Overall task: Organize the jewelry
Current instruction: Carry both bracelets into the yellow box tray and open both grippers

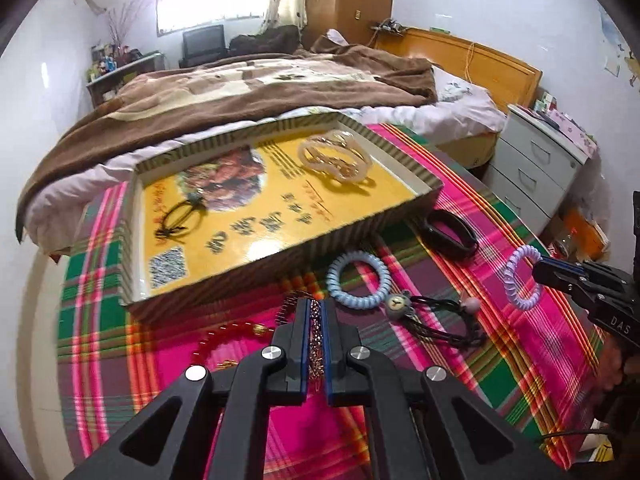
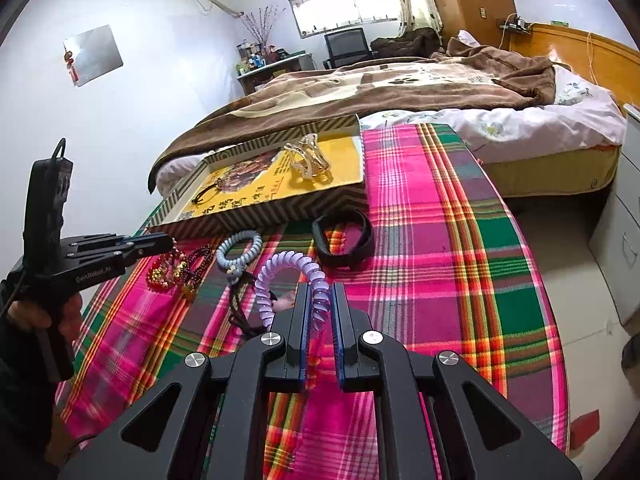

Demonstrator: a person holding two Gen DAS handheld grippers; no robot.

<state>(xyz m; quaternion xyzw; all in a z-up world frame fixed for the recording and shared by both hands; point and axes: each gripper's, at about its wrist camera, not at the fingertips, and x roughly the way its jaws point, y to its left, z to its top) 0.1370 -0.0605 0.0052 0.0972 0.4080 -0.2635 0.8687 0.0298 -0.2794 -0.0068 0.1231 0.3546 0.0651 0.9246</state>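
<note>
Clamping a half-hidden beaded chain (image 1: 315, 330), left jaws pinch; right jaws grip lilac coil (image 2: 298, 280).

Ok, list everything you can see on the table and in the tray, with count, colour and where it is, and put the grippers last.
tray: one, striped rim, yellow printed floor, far side of the plaid cloth
hair claws: what looks like two, pale translucent, in the tray's far right corner
black hair tie: one, with a small charm, in the tray's left part
black band: one, on the cloth just right of the tray
blue coil tie: one, pale blue, on the cloth in front of the tray
black cord tie: one, with a bear charm, beside the blue coil
red bead bracelet: one, on the cloth at left
left gripper: shut on a beaded bracelet, dark pinkish
right gripper: shut on a purple coil tie
</note>
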